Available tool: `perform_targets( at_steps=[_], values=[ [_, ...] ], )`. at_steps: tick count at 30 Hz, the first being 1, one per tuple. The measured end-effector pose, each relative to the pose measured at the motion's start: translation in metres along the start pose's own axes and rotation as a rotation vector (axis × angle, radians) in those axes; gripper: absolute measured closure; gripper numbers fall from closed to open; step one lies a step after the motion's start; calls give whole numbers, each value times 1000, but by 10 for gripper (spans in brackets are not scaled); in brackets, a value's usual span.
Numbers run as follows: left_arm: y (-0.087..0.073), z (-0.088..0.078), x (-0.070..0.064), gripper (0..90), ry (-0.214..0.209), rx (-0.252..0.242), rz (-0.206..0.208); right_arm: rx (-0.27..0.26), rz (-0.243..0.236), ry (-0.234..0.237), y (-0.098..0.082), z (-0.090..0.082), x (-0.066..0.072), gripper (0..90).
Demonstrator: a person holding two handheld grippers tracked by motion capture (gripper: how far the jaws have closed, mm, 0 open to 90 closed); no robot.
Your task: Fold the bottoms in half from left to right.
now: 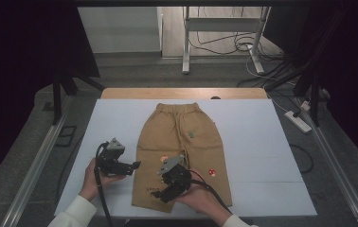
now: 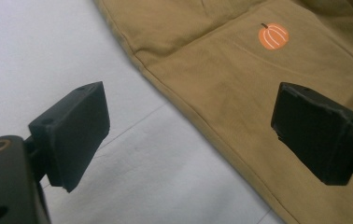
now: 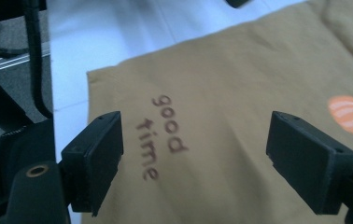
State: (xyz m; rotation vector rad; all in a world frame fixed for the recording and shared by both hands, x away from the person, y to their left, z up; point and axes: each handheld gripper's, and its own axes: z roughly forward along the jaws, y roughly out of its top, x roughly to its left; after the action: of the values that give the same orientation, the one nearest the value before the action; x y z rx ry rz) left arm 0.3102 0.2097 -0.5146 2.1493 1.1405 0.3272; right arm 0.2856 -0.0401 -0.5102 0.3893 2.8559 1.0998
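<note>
Your work surface is a white sheet [image 1: 262, 142] laid over a wooden table [image 1: 182, 93]; wood shows only along the far edge. Beyond the far edge, approx. centre, you see a white metal frame [image 1: 224, 28] w/ two legs on the grey floor [image 1: 167, 75]. Loose cables [image 1: 243, 45] lie around its right leg. A white power strip [image 1: 299, 121] sits on the floor just off the table's right edge. Aluminium rails run along the left [image 1: 37, 161] & right [image 1: 338, 165] edges.
</note>
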Motion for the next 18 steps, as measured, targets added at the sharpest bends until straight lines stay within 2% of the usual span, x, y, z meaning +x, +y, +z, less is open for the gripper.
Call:
perform_targets(
  at_steps=[6,10,18],
  values=[
    [1,1,1,112,12,4,-8,-2,-23,22,8,12,10,195],
    [1,0,1,113,10,0,-8,4,-53,46,14,20,20,197],
    [0,0,1,114,6,2,-4,30,-107,63,23,39,36,196]
  ],
)
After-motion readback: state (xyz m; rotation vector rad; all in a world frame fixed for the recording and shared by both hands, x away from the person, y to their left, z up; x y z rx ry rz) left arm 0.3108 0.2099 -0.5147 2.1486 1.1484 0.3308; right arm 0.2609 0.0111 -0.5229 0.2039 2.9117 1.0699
